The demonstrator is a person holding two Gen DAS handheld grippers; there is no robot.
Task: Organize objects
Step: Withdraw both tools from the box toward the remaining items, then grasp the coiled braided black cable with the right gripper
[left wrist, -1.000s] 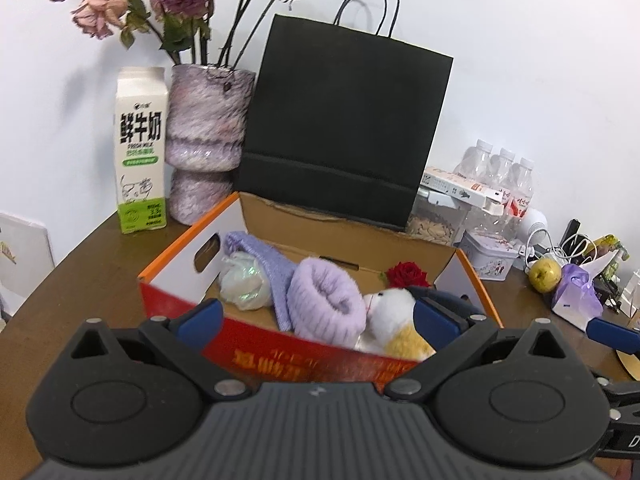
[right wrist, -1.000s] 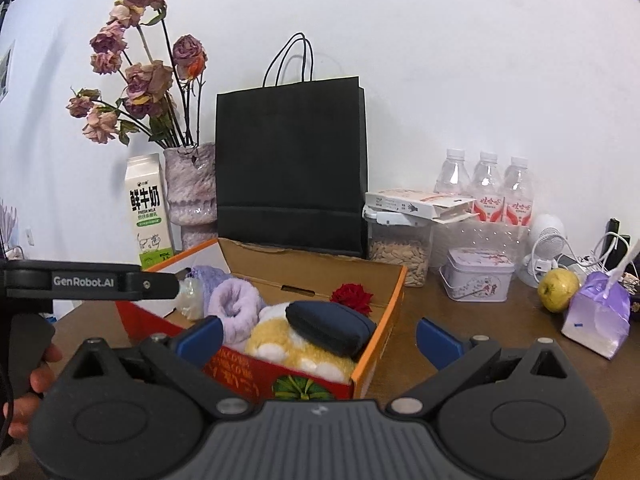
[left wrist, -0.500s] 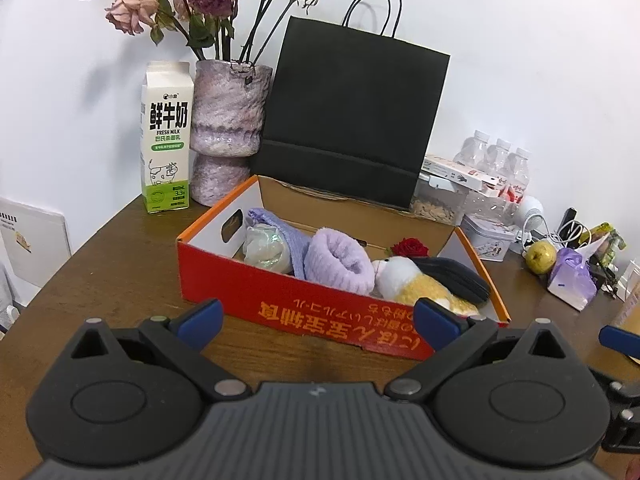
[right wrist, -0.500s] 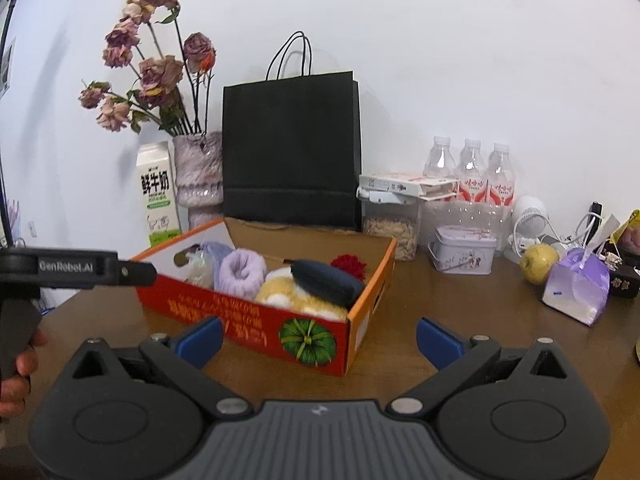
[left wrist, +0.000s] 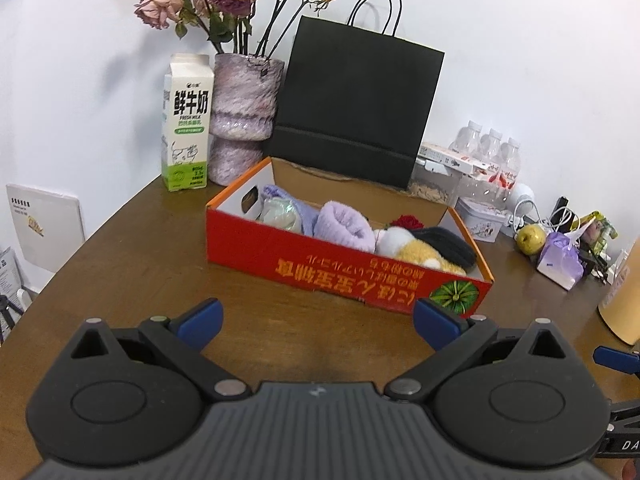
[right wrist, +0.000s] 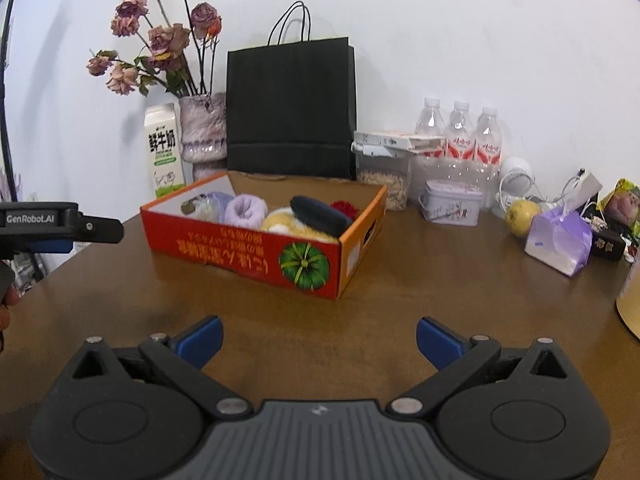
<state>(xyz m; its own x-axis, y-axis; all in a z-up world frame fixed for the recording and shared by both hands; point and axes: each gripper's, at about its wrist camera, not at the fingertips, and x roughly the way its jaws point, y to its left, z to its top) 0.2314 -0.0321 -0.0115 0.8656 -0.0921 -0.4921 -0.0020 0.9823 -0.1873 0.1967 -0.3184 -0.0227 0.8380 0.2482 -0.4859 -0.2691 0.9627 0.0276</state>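
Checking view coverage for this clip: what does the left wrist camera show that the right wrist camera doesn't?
Only the left wrist view: a white board leaning at the wall, left of the table.
Only the right wrist view: the left gripper seen from outside, and the box's end wall with its hand hole.
Both: the red box, milk carton, black bag, apple.

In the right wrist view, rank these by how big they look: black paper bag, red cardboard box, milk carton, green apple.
1. black paper bag and red cardboard box: alike in apparent area, and the box is nearer the camera, so I won't rank them.
2. milk carton.
3. green apple.
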